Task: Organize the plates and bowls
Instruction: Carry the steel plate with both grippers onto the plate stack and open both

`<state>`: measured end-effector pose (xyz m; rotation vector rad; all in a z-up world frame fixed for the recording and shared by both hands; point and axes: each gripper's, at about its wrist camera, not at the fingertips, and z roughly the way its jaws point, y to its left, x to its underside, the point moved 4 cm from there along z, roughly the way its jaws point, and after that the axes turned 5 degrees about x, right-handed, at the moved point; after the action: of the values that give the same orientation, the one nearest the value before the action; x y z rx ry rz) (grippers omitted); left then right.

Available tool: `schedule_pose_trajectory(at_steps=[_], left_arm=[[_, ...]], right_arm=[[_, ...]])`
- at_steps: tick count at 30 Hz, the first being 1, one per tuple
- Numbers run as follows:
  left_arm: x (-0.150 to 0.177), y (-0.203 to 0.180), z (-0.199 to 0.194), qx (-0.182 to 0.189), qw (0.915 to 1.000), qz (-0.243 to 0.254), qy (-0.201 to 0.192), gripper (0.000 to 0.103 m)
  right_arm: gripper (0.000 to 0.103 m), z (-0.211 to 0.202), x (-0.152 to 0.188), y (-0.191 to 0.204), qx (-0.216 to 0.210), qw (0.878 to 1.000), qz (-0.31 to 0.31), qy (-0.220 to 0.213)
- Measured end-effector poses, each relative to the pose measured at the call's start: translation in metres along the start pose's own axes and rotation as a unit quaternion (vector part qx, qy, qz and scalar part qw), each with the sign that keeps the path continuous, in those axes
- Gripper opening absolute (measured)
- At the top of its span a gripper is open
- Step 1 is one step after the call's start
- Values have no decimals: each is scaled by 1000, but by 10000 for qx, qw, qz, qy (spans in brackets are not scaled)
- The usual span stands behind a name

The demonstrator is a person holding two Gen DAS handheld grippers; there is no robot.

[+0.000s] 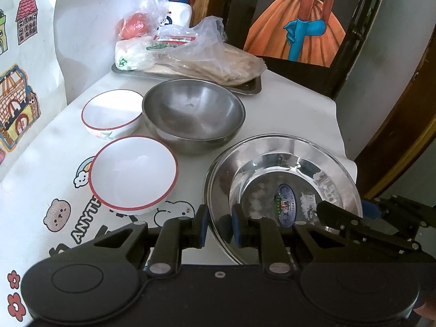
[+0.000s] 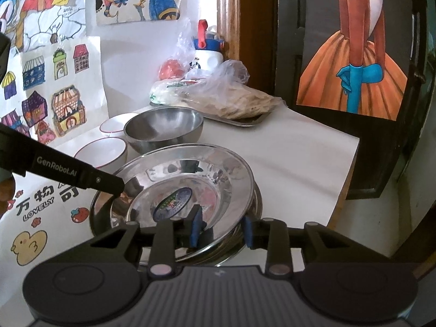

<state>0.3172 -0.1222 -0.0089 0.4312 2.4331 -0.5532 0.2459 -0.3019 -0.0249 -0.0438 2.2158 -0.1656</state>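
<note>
Left tongs [image 1: 220, 226] pinch the top plate's [image 1: 286, 169] near rim, right tongs [image 2: 223, 227] stand part-open around it, pads clear — settle it level on the stack before letting go.

Bagged food [image 1: 201, 57] on a metal tray [image 1: 245, 88], bottle [image 1: 178, 5] behind.

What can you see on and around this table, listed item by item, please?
steel plates: at least two, silver, stacked at near edge
steel bowl: one, grey, behind plates
white bowls: two, red-rimmed, left of steel bowl
tray: one, steel, far end, holding bagged food
tomato: one, red, bagged, behind tray
bottle: one, white with blue-red cap, far corner
drawings: several, colourful, wall
left tool: one, black, gripping plate rim
right tool: one, black, open around plate rim
</note>
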Motion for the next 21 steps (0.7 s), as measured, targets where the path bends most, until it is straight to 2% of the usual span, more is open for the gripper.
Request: schedule_pose_trajectory(at_steps=[6, 13, 18, 21], left_arm=[[2, 1, 4, -69, 9999, 15, 123, 20], [2, 2, 4, -60, 9999, -9, 81, 20], [4, 1, 3, -32, 10000, 8, 35, 20], [5, 1, 0, 6, 10000, 7, -33, 20]], right_arm=[[41, 2, 0, 7, 43, 9997, -234, 49], [42, 2, -1, 7, 63, 9996, -262, 33], [62, 0, 0, 11, 51, 9992, -401, -10], [65, 0, 1, 11, 211, 9986, -483, -30]])
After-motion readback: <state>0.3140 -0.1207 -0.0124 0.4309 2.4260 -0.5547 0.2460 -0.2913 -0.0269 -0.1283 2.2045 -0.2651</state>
